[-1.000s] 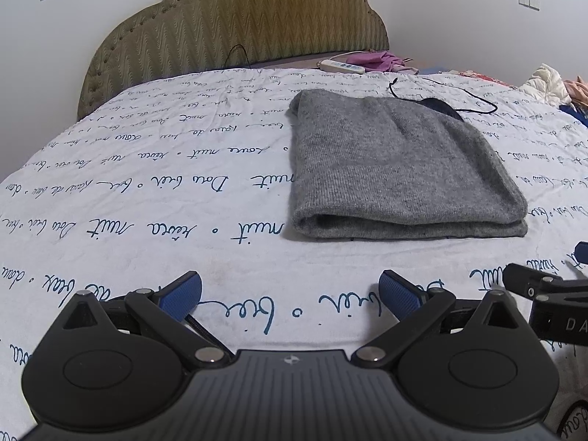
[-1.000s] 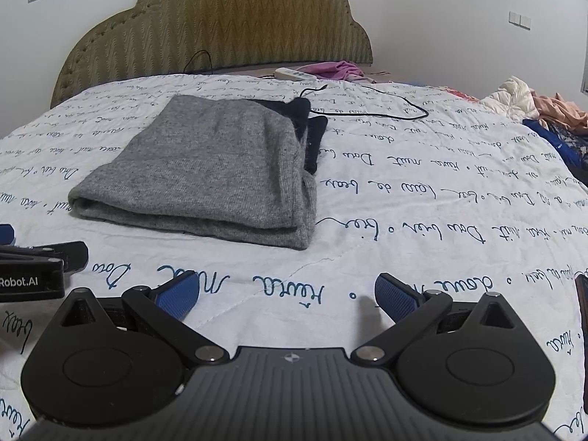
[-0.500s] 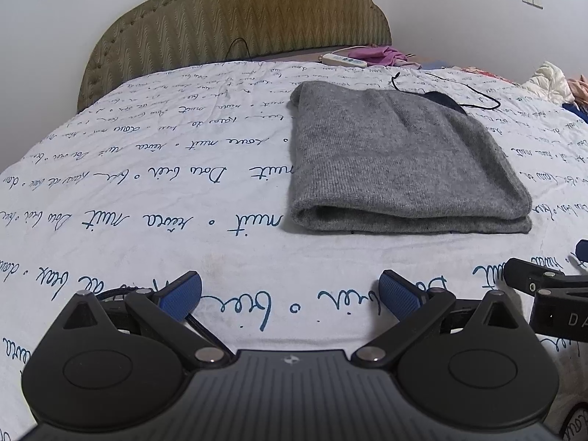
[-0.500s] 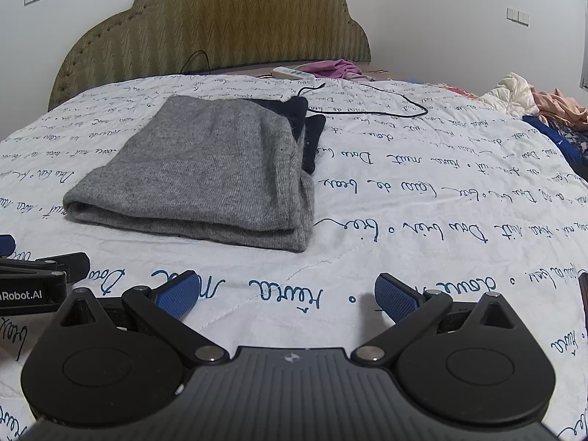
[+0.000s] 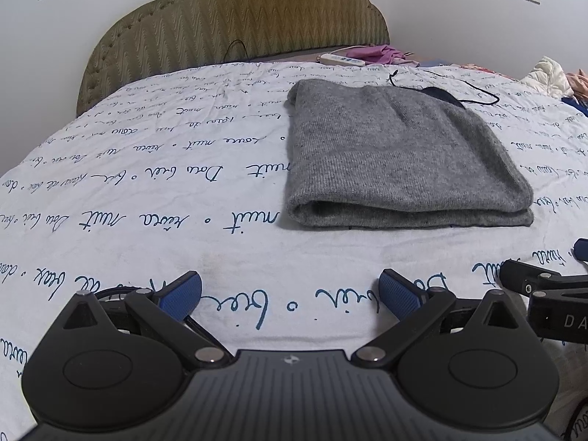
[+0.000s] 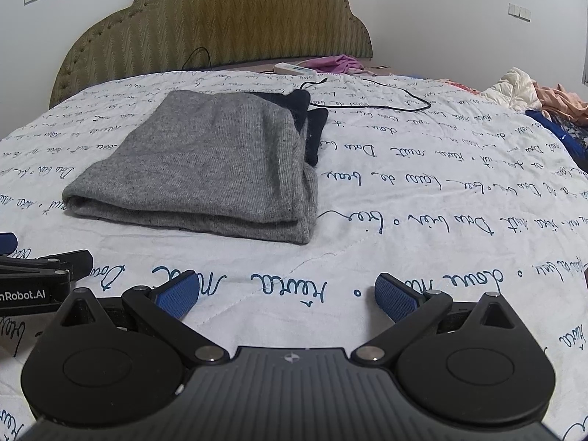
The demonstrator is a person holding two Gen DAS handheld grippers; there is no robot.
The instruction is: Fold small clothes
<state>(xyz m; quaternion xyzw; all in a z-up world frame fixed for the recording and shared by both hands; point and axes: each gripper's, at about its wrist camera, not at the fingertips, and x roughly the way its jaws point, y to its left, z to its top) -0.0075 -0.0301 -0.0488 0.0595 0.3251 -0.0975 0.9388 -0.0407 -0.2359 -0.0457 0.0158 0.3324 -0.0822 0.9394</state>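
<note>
A grey knit garment (image 5: 397, 154) lies folded flat on the white bedspread (image 5: 147, 191) with blue script; it also shows in the right wrist view (image 6: 209, 169), with a dark navy piece (image 6: 312, 125) sticking out at its far right edge. My left gripper (image 5: 290, 296) is open and empty, low over the bedspread, short of the garment's near fold. My right gripper (image 6: 286, 294) is open and empty, also short of the garment, to its right. Each gripper's side shows in the other's view.
A padded olive headboard (image 5: 239, 18) stands at the far end. A white power strip (image 5: 340, 59), pink cloth (image 5: 375, 51) and a black cable (image 6: 371, 104) lie near it. Loose clothes (image 6: 533, 92) pile at the right edge of the bed.
Both grippers have drawn back slightly from the folded garment. Both stay open and empty. The garment has not moved.
</note>
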